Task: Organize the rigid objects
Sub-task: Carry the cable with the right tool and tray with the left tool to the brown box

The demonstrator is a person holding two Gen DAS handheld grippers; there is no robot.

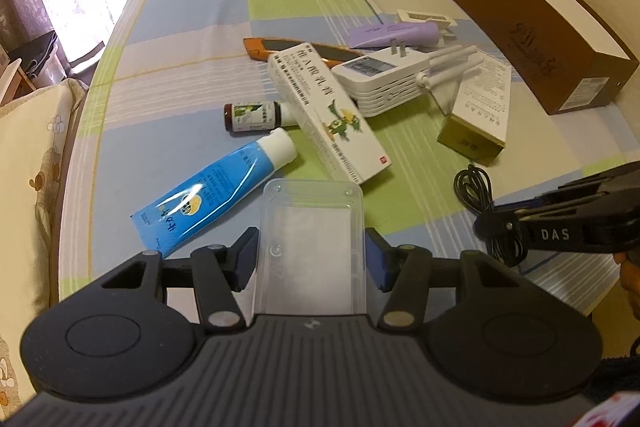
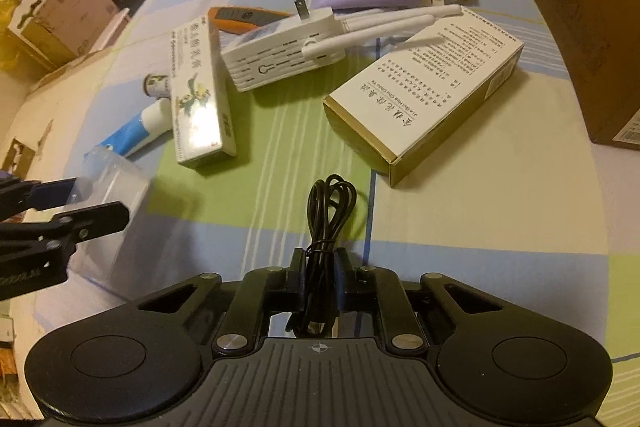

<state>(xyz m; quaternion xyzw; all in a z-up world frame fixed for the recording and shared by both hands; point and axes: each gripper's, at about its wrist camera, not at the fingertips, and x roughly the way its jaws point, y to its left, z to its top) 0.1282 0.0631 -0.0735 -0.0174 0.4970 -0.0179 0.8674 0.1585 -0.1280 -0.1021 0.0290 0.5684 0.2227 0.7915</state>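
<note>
My left gripper (image 1: pixel 312 251) is shut on a clear plastic box (image 1: pixel 312 223), its blue pads pressing both side walls just above the checked tablecloth. My right gripper (image 2: pixel 320 267) is shut on a bundled black cable (image 2: pixel 330 203), whose loops stick out ahead of the fingers. In the left wrist view the right gripper (image 1: pixel 500 227) with the cable (image 1: pixel 474 187) is at the right edge. In the right wrist view the left gripper (image 2: pixel 80 203) and the clear box (image 2: pixel 116 179) are at the left.
An open brown cardboard box (image 1: pixel 532 27) stands at the right. In the middle lie a white router (image 1: pixel 384 79), a long white medicine carton (image 1: pixel 324 111), a blue tube (image 1: pixel 216 195), a small brown bottle (image 1: pixel 250 117), an orange knife (image 1: pixel 272 49), a purple device (image 1: pixel 396 33) and a white-and-gold carton (image 2: pixel 424 95).
</note>
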